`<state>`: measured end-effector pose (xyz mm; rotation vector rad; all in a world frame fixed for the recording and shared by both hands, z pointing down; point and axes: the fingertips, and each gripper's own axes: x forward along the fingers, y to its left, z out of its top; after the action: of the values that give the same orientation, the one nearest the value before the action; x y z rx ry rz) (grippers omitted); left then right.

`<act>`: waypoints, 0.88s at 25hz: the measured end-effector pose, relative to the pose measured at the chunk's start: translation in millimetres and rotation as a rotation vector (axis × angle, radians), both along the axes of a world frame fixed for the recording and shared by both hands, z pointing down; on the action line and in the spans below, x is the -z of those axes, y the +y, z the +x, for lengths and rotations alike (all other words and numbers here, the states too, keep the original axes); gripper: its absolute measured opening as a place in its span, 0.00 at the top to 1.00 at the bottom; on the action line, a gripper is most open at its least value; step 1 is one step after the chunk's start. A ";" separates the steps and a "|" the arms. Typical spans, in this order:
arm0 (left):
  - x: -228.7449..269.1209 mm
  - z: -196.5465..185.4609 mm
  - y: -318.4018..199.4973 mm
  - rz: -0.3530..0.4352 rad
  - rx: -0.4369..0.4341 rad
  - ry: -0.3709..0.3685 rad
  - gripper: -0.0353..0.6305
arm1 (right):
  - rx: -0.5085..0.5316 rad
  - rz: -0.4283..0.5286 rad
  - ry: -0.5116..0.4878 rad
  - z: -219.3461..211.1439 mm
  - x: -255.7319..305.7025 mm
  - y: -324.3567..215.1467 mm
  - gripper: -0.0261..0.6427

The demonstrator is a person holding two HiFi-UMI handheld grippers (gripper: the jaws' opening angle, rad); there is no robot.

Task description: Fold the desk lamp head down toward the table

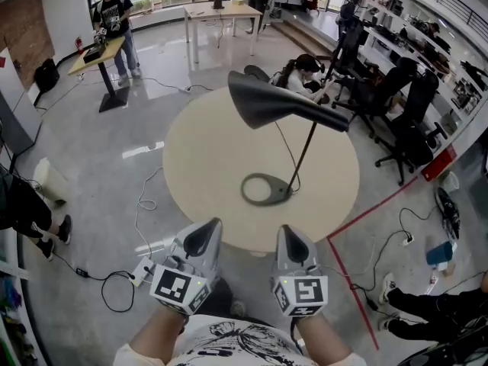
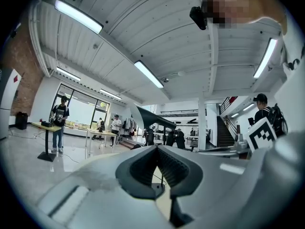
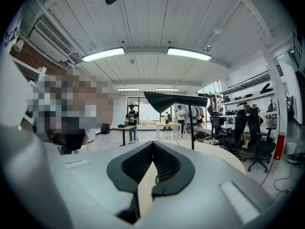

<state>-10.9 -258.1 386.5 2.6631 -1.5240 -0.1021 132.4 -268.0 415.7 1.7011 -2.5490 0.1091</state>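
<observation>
A black desk lamp stands on the round beige table [image 1: 198, 158]. Its ring base [image 1: 266, 189] lies near the table's middle, and a thin stem [image 1: 303, 155] leans up to the right. The cone head [image 1: 271, 101] reaches out level to the left, high above the table. My left gripper [image 1: 206, 233] and right gripper [image 1: 291, 239] hover side by side over the table's near edge, both shut and empty, well short of the lamp. In the left gripper view the lamp head [image 2: 147, 118] rises past the closed fingertips [image 2: 156, 148]. In the right gripper view the head [image 3: 176, 99] sits above and beyond the tips [image 3: 152, 143].
Black office chairs [image 1: 412, 105] crowd the right side, and a person [image 1: 301, 75] sits low behind the table. A red tape line [image 1: 358, 219] and cables [image 1: 145, 204] run over the floor. A power strip [image 1: 142, 270] lies left of me. People stand at desks [image 1: 95, 52] farther back.
</observation>
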 end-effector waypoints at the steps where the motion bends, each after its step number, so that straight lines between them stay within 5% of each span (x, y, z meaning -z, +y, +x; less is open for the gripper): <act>1: 2.3 0.5 -7.6 0.007 -0.008 -0.007 0.94 | -0.005 0.002 0.000 0.1 0.6 -6.8 0.95; 22: 145.0 -16.7 -170.8 0.302 -0.129 0.024 0.94 | -0.072 0.070 0.027 -37.0 62.2 -134.3 0.95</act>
<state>-27.7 -429.0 241.5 2.9697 -1.4251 -0.3842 95.3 -402.2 353.6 1.8069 -2.5010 0.0017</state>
